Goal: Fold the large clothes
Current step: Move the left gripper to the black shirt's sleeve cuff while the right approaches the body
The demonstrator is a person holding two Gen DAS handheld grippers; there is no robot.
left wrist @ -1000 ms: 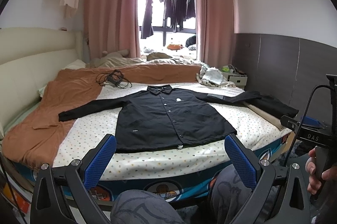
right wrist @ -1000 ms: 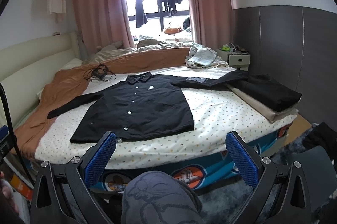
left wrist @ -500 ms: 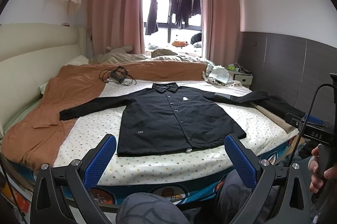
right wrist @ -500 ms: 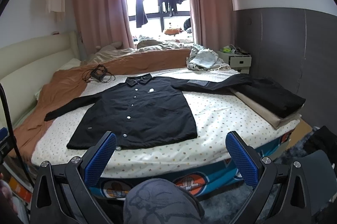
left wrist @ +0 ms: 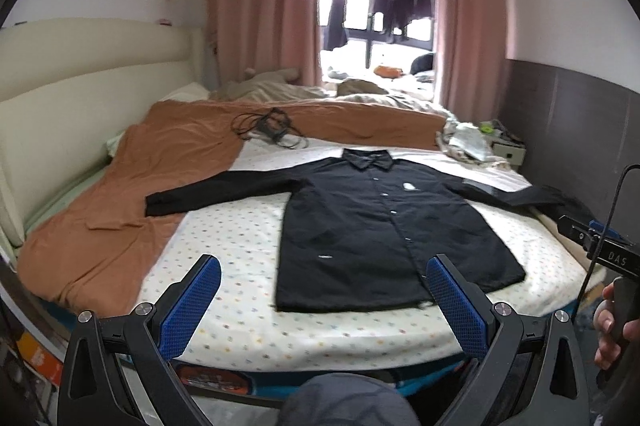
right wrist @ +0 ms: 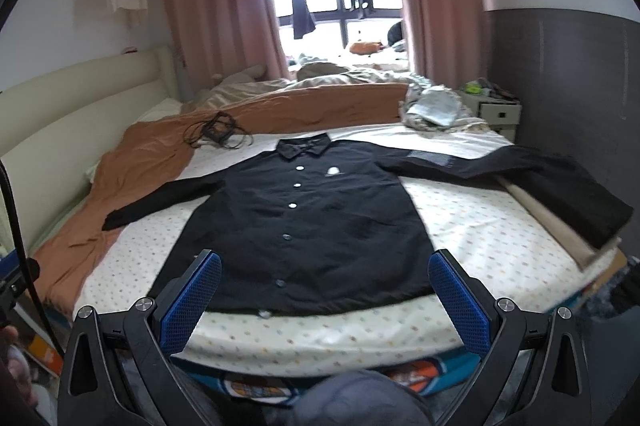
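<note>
A large black button-up shirt (left wrist: 384, 230) lies flat on the dotted bed sheet, front up, collar far, both sleeves spread out. It also shows in the right wrist view (right wrist: 312, 226). My left gripper (left wrist: 324, 302) is open and empty, held above the bed's near edge, left of the shirt's hem. My right gripper (right wrist: 324, 302) is open and empty, just in front of the hem. The shirt's right sleeve (right wrist: 500, 169) lies over a folded dark garment.
An orange blanket (left wrist: 120, 209) covers the bed's left and far side. A tangle of black cable (left wrist: 268, 129) lies near the collar. Folded clothes (right wrist: 572, 209) sit at the bed's right edge. A nightstand (right wrist: 496, 105) stands at the far right.
Both grippers have moved closer to the bed and a little higher; the shirt looks larger. The left view has shifted left. Both grippers stay open.
</note>
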